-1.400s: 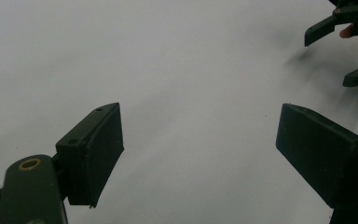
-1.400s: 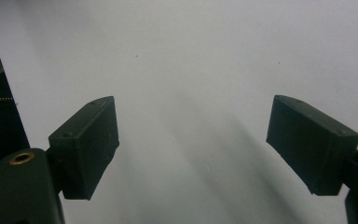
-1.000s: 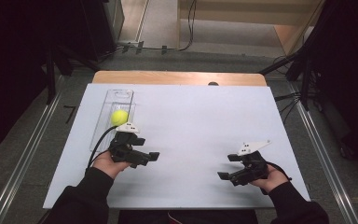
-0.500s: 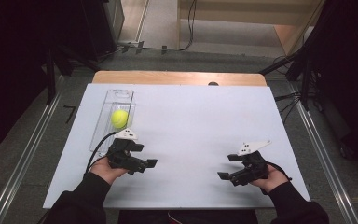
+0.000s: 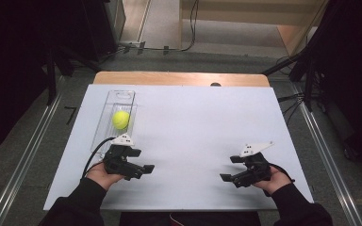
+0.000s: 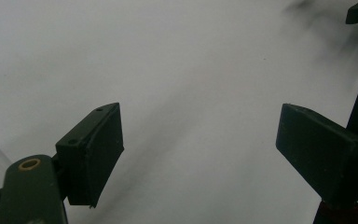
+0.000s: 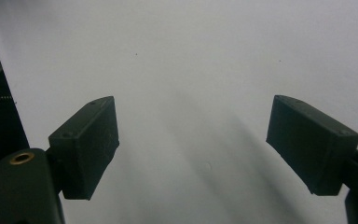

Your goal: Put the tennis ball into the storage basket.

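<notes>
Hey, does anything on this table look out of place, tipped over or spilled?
Nothing stands out. The yellow ball sits inside the clear tray, which lies flat at the table's left side. The left gripper and right gripper hold nothing, jaws apart over bare white surface.

White table (image 5: 193, 127), clear tray (image 5: 104, 131) (ball (image 5: 120, 119) inside)

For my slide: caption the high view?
Two open grippers rest on the white table; tennis ball in clear tray.
</notes>
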Available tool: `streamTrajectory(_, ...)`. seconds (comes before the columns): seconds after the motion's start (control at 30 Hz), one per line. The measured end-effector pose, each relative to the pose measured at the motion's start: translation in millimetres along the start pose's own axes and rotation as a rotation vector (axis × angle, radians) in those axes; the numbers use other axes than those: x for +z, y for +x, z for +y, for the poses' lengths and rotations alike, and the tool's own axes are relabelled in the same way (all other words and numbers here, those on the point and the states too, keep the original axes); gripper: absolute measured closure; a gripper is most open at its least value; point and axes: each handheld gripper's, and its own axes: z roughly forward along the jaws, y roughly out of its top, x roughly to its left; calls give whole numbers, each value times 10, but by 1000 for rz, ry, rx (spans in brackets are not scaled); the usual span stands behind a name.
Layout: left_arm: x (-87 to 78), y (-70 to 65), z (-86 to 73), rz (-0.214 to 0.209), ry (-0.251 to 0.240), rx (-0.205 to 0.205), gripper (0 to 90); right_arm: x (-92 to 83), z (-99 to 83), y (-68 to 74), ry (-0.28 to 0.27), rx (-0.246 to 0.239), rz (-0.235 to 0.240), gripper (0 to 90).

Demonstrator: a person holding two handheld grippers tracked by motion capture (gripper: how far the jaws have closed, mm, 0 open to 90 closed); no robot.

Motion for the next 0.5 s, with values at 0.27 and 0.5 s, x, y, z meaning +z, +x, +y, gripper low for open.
streamTrajectory(0.27, -35, 1, -45, 9, 0, 5, 155, 3, 0, 1, 1, 2, 0, 148)
streamTrajectory(0.5, -60, 14, -81, 18, -3, 4, 155, 5, 0, 2, 1, 2, 0, 148)
